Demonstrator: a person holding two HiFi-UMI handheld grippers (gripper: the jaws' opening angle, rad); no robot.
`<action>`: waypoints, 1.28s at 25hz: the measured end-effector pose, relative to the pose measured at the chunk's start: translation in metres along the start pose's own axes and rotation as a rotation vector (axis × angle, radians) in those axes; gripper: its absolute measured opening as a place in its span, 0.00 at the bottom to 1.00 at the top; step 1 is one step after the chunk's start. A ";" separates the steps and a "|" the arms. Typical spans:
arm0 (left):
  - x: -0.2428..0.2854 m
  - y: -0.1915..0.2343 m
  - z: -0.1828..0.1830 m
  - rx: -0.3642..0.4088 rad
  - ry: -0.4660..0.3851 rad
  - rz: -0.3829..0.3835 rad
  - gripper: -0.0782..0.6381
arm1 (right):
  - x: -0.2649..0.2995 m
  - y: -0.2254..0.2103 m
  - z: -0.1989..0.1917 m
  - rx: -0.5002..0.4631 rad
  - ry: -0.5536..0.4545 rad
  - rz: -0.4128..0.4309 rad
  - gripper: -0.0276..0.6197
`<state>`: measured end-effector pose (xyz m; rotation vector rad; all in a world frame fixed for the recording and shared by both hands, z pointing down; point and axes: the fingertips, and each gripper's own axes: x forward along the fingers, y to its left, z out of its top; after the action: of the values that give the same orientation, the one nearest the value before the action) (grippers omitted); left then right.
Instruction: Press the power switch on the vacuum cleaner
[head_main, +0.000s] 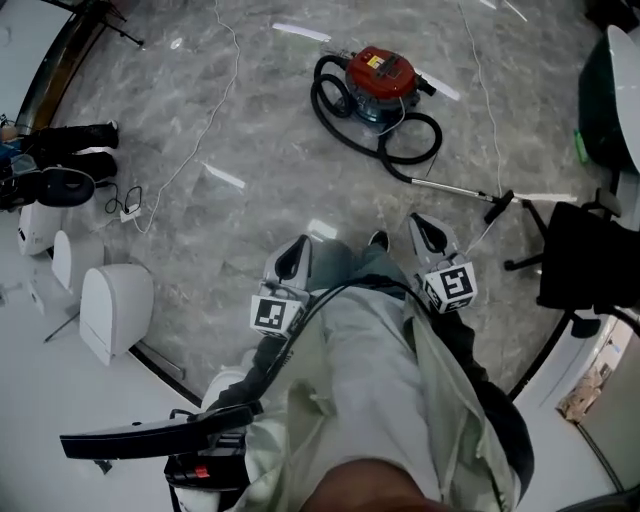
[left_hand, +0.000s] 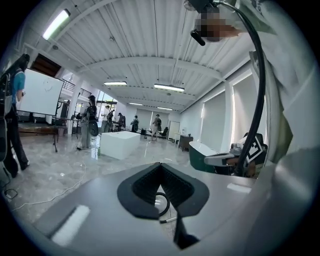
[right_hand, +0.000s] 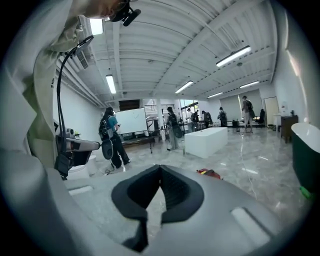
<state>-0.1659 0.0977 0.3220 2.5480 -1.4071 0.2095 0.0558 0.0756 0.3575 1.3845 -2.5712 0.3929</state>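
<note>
1. The vacuum cleaner (head_main: 380, 75) is a red canister standing on the grey marble floor (head_main: 250, 130). In the head view it lies far ahead of the person, and its power switch is too small to pick out.
2. A black hose (head_main: 335, 105) loops round the vacuum cleaner on its near side. A thin wand (head_main: 450, 188) runs from the hose away to the vacuum cleaner's right.
3. The left gripper (head_main: 292, 258) is held low, close to the person's legs (head_main: 360, 370). It is well apart from the vacuum cleaner, on the near side and a little to its left.
4. In the left gripper view the fingers (left_hand: 142, 190) meet at their tips with nothing held between them. A loop of the hose shows through the gap behind the tips.
5. The right gripper (head_main: 430, 236) is also well short of the vacuum cleaner, on the near side and slightly right of it, just short of the wand.
6. In the right gripper view its fingers (right_hand: 182, 192) are closed tip to tip and hold nothing. The vacuum cleaner (right_hand: 210, 173) shows as a small red shape on the floor beyond them, to the right of the tips, untouched.
</note>
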 end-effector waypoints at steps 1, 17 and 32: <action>0.009 -0.005 -0.003 -0.005 0.017 -0.011 0.11 | -0.004 -0.014 -0.003 0.019 0.007 -0.027 0.05; 0.184 0.127 0.076 0.057 -0.024 -0.249 0.11 | 0.112 -0.052 0.064 0.040 -0.025 -0.264 0.05; 0.296 0.195 0.083 0.063 0.059 -0.409 0.11 | 0.165 -0.064 0.074 0.136 -0.030 -0.490 0.05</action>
<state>-0.1721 -0.2663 0.3345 2.7841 -0.8435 0.2573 0.0164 -0.1111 0.3451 2.0063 -2.1500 0.4668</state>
